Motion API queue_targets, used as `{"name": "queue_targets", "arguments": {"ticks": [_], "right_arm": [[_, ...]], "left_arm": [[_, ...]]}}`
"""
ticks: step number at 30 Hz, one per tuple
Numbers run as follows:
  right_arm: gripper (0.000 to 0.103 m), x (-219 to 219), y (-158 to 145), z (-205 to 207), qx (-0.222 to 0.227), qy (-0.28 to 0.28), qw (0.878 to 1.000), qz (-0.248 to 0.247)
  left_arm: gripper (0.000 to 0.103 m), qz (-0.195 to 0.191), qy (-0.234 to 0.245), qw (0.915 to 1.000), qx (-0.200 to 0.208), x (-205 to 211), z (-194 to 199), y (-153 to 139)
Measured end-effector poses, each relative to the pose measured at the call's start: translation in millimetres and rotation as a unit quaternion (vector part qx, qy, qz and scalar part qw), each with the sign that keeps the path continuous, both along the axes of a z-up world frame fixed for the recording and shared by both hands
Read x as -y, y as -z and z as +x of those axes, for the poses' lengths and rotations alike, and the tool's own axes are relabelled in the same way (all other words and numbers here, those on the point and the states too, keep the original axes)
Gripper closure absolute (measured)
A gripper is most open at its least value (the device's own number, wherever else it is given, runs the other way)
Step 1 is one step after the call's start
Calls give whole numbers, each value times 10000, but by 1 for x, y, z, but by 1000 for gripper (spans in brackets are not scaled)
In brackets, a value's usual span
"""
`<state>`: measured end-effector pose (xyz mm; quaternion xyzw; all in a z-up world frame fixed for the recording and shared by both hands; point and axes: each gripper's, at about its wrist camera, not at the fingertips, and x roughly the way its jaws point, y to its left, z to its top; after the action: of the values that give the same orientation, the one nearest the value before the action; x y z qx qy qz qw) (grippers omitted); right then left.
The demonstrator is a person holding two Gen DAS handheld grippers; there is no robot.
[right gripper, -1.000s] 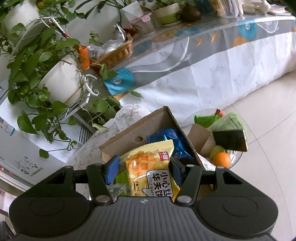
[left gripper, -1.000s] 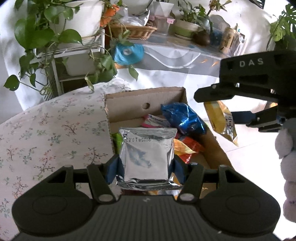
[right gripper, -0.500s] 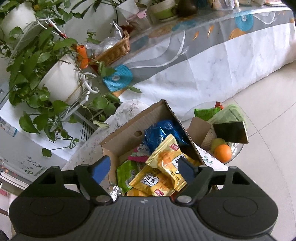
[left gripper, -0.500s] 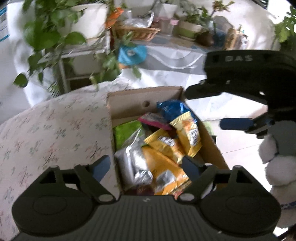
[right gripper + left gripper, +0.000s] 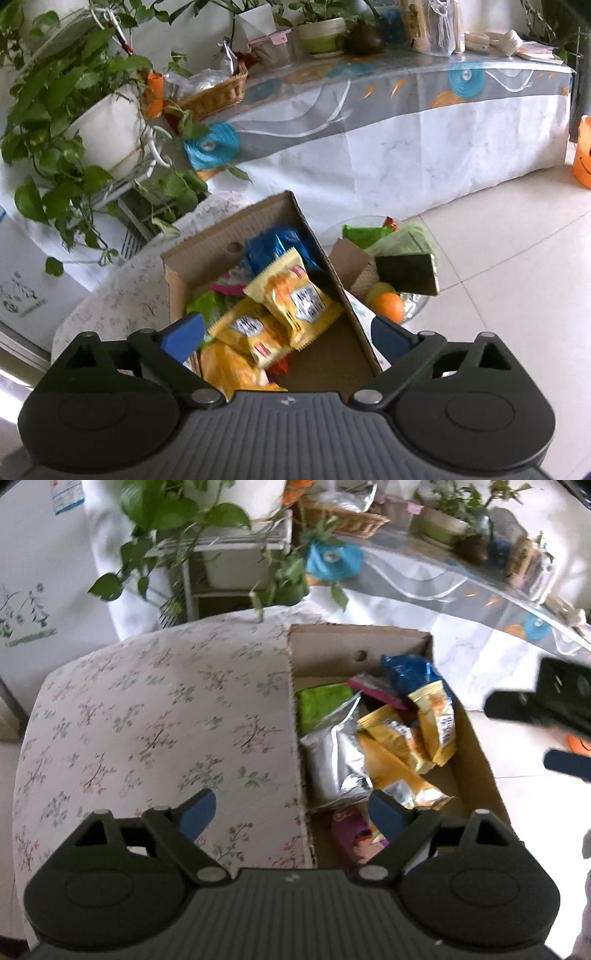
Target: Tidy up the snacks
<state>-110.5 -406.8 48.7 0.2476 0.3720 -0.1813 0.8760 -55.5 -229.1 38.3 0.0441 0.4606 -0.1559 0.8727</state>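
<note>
Landmark: cardboard box (image 5: pixel 476 760), open top, sits on floral-cloth seat (image 5: pixel 155 716); all places below rel. to it.
My L gripper (image 5: pixel 291 812): over the box's near-left wall; jaws have just been opening, now spread wide w/ nothing between the blue pads. Left pad hangs over the floral cloth outside the box, right pad over the box's near end.
My R gripper (image 5: pixel 288 332): above the box's near end; jaws have just been opening, now about as wide as they go, nothing gripped. Left pad over the box's left side, right pad just outside its right wall.
Silver pouch (image 5: pixel 336 764): inside box, along left wall, lying crumpled, free of my pads.
Yellow wafer pack (image 5: pixel 295 299): inside box, mid, tilted, lying partly on another yellow pack (image 5: pixel 251 334); neither touches my pads.
Blue foil bag (image 5: pixel 406 672): inside box, far end near the hole in the back wall.
Green pack (image 5: pixel 321 705): inside box, far-left, partly under the silver pouch.
Pink pack (image 5: pixel 373 690): inside box, btwn green pack & blue bag.
Purple pack (image 5: pixel 351 834): box's near end, mostly hidden by my L gripper.
Glass bowl (image 5: pixel 417 314): outside box, just right of it; holds an orange (image 5: pixel 388 306) & more wrappers.
Box floor: bare cardboard patch at near-right.
</note>
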Motion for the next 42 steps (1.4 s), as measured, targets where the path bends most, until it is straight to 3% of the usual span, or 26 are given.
{"name": "queue_targets", "arguments": {"ticks": [9,17,26,42], "right_arm": [[0,-9,5,-10,-348,59,9976,-599],[0,-15,13,-2,-669,-166,9946,-777],[0,-24,16,5,-860,-332,9901,-1057],[0,-25,16,9,-935,-403,9894,-1032]], "left_arm": [[11,284,-306,9991,48,-4,1,-3],[10,422,-516,9978,57,-7,6,-4],[10,616,-459,9969,165,3,9,-10],[8,922,-215,9950,314,17,11,-13]]}}
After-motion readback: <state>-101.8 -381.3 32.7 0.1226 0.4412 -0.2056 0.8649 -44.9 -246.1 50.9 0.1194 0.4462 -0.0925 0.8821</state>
